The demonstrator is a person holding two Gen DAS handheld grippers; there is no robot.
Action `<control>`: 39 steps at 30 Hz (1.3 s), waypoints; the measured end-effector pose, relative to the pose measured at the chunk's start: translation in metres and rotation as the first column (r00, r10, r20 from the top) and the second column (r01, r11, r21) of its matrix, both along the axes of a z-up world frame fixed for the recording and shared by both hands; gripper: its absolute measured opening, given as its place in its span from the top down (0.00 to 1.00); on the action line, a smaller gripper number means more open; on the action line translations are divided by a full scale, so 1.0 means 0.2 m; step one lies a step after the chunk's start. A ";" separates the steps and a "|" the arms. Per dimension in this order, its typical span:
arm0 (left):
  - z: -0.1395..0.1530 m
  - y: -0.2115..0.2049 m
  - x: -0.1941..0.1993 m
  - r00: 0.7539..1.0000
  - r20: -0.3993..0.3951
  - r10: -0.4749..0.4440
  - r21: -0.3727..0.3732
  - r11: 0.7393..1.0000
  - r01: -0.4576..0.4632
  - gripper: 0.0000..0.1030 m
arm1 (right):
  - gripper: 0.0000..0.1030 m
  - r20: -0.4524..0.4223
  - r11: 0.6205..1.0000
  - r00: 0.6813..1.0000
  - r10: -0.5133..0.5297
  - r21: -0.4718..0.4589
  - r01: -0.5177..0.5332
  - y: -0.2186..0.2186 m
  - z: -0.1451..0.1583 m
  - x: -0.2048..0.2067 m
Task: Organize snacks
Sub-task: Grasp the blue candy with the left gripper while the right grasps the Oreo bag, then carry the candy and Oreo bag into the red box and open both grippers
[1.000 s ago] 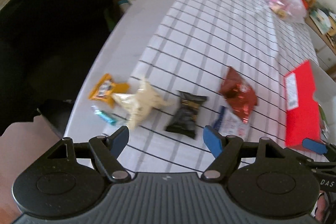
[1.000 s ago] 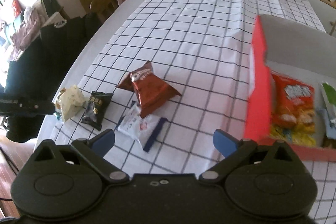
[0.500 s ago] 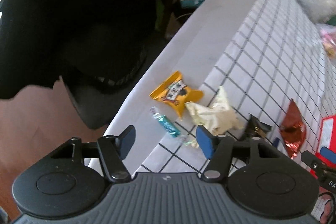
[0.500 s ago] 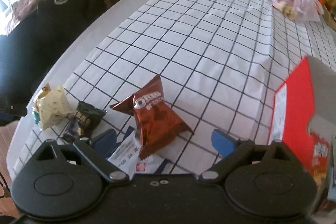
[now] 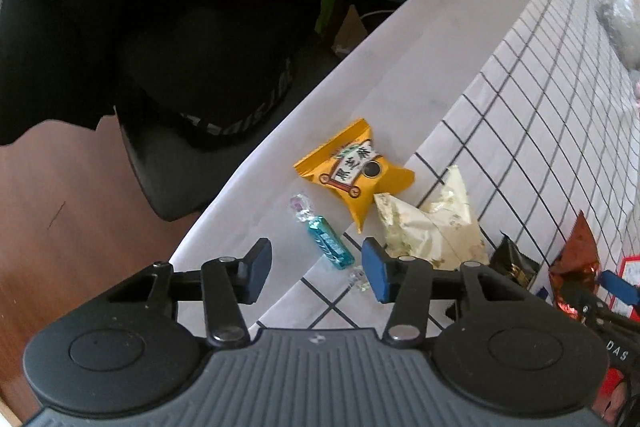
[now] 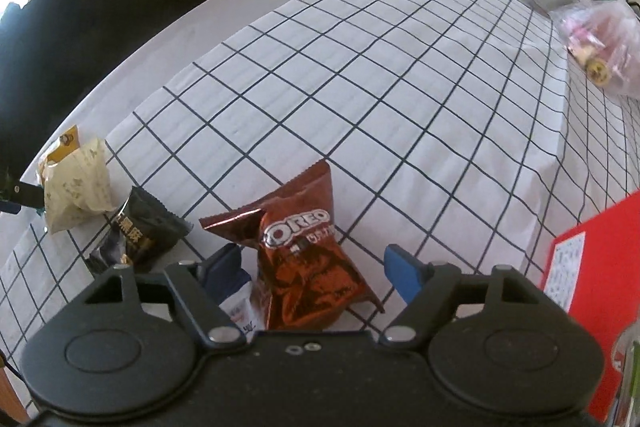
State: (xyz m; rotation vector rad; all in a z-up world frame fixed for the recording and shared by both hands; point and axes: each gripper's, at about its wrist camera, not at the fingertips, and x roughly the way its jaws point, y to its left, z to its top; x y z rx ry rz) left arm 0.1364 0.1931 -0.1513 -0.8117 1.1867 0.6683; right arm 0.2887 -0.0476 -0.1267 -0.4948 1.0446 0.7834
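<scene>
Both hands are coming down on separate snacks at the near edge of the worktop [image 6: 400, 75], which carries a white cloth with a black grid; the left gripper [image 5: 316, 269] is closing with its fingers [image 5: 376, 275] either side of the teal wrapped candy [image 5: 326, 243], which lies slantwise on the bare strip at the cloth's edge, and the pads do not yet press it; the right gripper [image 6: 316, 267] is likewise closing around the brown Oreo packet [image 6: 304, 259], which stands puffed up between the fingers but is not yet pinched. To do this well, the left should settle low enough that the pads meet the candy's firm body and not its twisted clear ends, which would probably slip; its slant to the fingers suggests a slight roll of the wrist first. The yellow sesame packet [image 5: 352, 171] and the cream packet [image 5: 432, 223] lie just beside the candy, so the right-hand finger should stay clear of the cream one. On the right, the white-and-blue sachet [image 6: 238, 303] sits against the Oreo packet under the left-hand finger, and the black packet [image 6: 136, 235] is near; squeeze the Oreo's middle gently, since the air-filled bag will likely give, and lift only it toward the red box [image 6: 592, 267].
</scene>
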 end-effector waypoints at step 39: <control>0.23 -0.14 0.03 0.961 0.099 -0.257 0.026 0.966 0.256 0.90 | 0.59 -0.057 0.932 0.948 -0.314 0.172 0.320 -0.42 0.32 -0.25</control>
